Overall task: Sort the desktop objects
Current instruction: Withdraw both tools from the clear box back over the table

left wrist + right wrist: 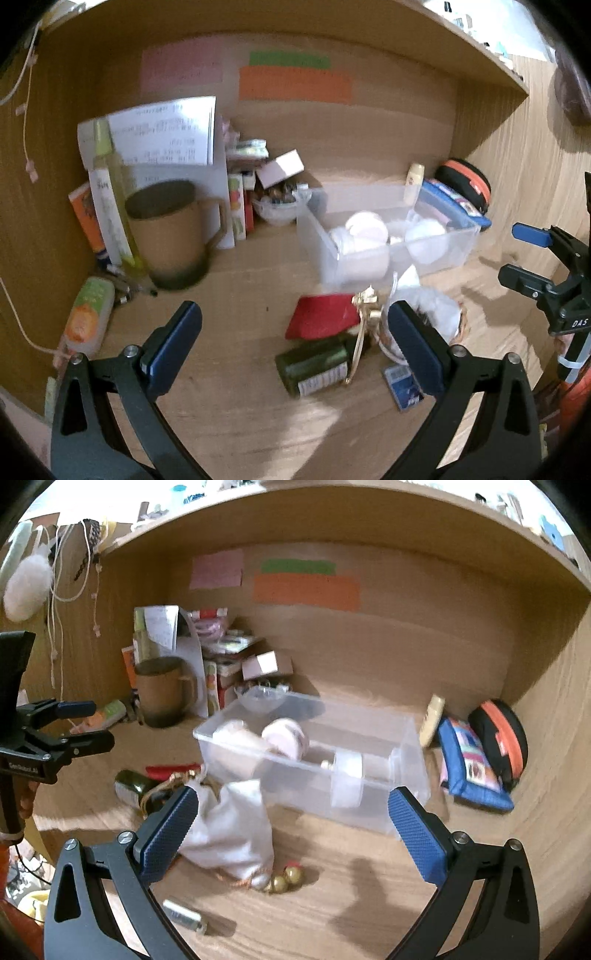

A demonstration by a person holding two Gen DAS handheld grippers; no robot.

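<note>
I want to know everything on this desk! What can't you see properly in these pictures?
- Green bottle: label blurred in the left wrist view; in the right wrist view the right tongs cover part of it.
- Printed paper: text too small and blurred, both views.
- White pouch: contents hidden by its cloth.
- Clear bin: the round white things inside are blurred by its walls.

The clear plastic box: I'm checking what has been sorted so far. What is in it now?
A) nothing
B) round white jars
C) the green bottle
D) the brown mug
B: several round white jars lie inside the clear plastic box; the green bottle and brown mug sit outside it on the desk.
</note>
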